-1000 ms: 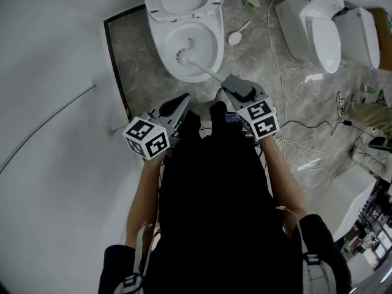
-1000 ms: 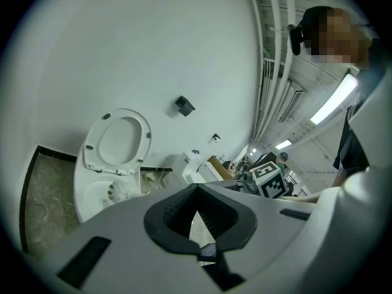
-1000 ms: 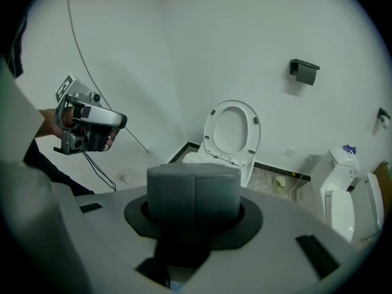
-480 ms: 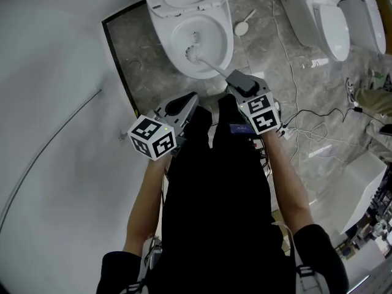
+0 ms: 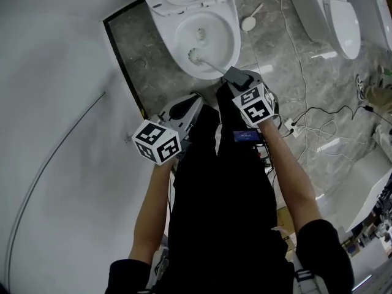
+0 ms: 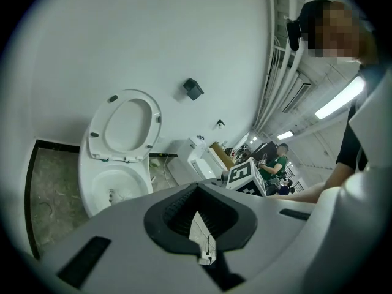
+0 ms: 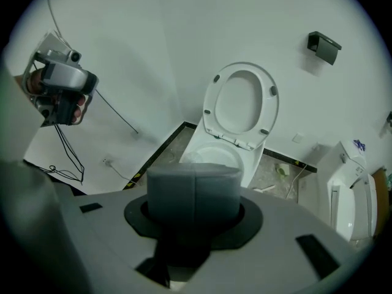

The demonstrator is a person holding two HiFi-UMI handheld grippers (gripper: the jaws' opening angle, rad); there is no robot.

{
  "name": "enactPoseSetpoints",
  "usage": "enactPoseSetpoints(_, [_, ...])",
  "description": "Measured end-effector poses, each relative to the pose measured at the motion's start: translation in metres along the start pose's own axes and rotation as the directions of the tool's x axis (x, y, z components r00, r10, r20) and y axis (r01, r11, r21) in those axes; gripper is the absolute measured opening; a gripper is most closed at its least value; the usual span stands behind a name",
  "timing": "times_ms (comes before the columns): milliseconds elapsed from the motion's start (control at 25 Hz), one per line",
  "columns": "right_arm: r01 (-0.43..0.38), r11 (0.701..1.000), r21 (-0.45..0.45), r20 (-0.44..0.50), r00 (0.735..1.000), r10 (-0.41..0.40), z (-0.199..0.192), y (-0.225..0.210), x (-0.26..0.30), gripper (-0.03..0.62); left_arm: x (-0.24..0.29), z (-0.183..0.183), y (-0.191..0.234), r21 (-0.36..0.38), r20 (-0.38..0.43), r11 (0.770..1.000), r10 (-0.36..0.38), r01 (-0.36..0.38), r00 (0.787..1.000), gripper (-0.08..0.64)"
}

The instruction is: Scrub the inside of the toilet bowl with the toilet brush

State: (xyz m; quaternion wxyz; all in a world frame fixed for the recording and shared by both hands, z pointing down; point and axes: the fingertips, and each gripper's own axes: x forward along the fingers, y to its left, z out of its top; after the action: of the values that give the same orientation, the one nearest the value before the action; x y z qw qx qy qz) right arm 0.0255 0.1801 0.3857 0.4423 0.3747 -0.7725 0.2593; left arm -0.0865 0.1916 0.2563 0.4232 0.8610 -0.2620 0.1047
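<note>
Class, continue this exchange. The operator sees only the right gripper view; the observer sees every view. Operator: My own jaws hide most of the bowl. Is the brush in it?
Observer: Yes, the head view shows the brush head inside the toilet bowl.
Operator: Am I holding it?
Observer: Its handle runs from the right gripper down to that head.
Operator: And the left gripper, its jaws?
Observer: Its own view shows them together, empty.

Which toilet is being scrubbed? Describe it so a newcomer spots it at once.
Find the black-edged grey stone floor atop the head view. The toilet at its left end is it; two other toilets stand further right. Only it has its seat up and a toilet brush in its bowl.
</note>
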Motion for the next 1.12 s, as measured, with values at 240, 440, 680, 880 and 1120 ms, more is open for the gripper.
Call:
enactPoseSetpoints(240, [-0.046, 0.998, -0.037, -0.031, 0.998, 0.045, 0.001, -0.015, 0.036, 0.155, 0.019, -0.001, 0.017, -0.049, 0.001, 0.998, 0.045, -0.045, 0.999, 0.009])
enactPoseSetpoints(440, [-0.084, 0.995, -0.055, -0.054, 0.995, 0.081, 0.000, -0.038, 0.066, 0.155, 0.045, 0.007, 0.034, -0.086, 0.016, 0.992, 0.094, -0.093, 0.995, 0.009])
enactPoseSetpoints(680, [-0.155, 0.981, -0.118, -0.094, 0.985, 0.144, 0.001, -0.048, 0.106, 0.155, 0.078, 0.012, 0.055, -0.164, 0.049, 0.975, 0.159, -0.149, 0.986, 0.009])
enactPoseSetpoints(880, [-0.222, 0.956, -0.191, -0.139, 0.970, 0.197, -0.004, -0.049, 0.132, 0.155, 0.104, 0.010, 0.062, -0.209, 0.063, 0.961, 0.198, -0.181, 0.978, 0.009])
enactPoseSetpoints(1120, [-0.278, 0.947, -0.164, -0.185, 0.951, 0.247, -0.012, -0.048, 0.157, 0.156, 0.126, 0.009, 0.076, -0.229, 0.064, 0.952, 0.222, -0.202, 0.973, 0.009])
